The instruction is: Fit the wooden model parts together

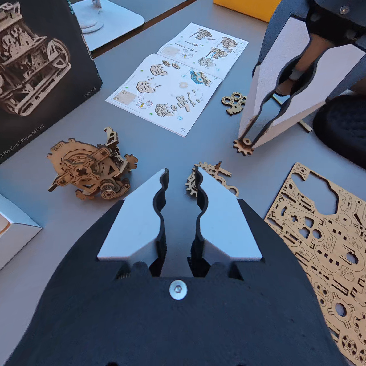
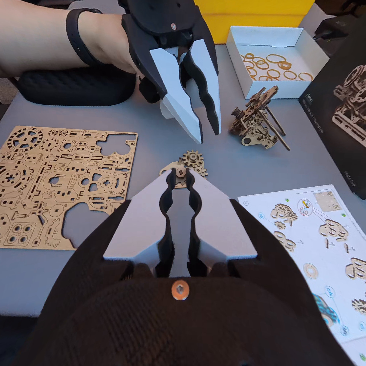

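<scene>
A: Surface first. Grey bench [image 1: 150, 150], matt, light falling across it. A yellow box [image 2: 255, 17] at the far edge, a black padded rest [image 2: 77, 87] under the person's forearm [image 2: 39, 37].

B: Around it?

A: A plywood parts sheet [image 2: 59, 186] lying flat with several shapes punched out. An open instruction booklet [image 1: 178, 79]. A black kit box [image 1: 39, 69] standing at the bench side, model picture on its face and small print along its edge. A white tray [image 2: 277, 63] of tan rubber bands. A half-built wooden assembly [image 1: 89, 168] tipped on the bench.

B: Anything in the way?

A: The left gripper [image 1: 182, 172] hangs over the flat gear cluster [image 2: 190, 164], and its right finger covers part of that cluster in the left wrist view. Its jaws are spread, nothing between them.

B: Right one?

A: The right gripper [image 2: 180, 172]: jaws pinching a small wooden gear [image 1: 243, 146] at the very tips, gear just above or on the bench, can't tell which. It sits just beside the gear cluster. One more loose wooden plate [image 1: 233, 103] lies near the booklet.

B: Writing?

A: Small numbers on the sheet and booklet, and print on the box.
</scene>
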{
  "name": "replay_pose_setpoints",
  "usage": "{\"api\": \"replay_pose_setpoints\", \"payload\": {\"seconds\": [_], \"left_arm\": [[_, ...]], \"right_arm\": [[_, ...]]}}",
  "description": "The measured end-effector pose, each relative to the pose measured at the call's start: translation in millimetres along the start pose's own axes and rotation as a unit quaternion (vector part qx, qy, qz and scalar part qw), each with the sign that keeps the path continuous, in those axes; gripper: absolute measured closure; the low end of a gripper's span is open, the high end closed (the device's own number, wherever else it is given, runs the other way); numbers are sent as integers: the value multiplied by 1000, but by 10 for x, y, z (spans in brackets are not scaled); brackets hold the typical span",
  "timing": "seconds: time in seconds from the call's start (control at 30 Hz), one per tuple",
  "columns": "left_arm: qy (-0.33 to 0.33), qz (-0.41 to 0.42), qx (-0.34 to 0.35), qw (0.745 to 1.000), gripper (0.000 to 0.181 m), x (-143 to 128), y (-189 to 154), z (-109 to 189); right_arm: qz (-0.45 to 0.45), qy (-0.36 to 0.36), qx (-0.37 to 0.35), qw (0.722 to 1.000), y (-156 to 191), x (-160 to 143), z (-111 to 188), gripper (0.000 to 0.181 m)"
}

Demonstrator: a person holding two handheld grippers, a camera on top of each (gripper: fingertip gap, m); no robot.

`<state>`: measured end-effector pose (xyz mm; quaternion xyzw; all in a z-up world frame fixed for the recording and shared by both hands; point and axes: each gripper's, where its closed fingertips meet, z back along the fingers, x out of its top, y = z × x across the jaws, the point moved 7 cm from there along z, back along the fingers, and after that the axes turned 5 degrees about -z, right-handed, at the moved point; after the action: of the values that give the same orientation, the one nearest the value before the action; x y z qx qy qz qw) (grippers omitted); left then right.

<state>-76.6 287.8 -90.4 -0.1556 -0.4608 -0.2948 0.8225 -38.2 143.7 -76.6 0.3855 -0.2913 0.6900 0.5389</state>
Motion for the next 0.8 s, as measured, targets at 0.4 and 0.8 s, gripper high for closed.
{"api": "replay_pose_setpoints", "payload": {"seconds": [0.4, 0.8], "left_arm": [[40, 26, -16, 999, 151, -120, 14, -214], [57, 26, -48, 997, 173, -157, -70, -211]], "right_arm": [[-20, 27, 24, 999, -17, -16, -281, 173], [-20, 70, 64, 995, -57, -120, -429, 173]]}}
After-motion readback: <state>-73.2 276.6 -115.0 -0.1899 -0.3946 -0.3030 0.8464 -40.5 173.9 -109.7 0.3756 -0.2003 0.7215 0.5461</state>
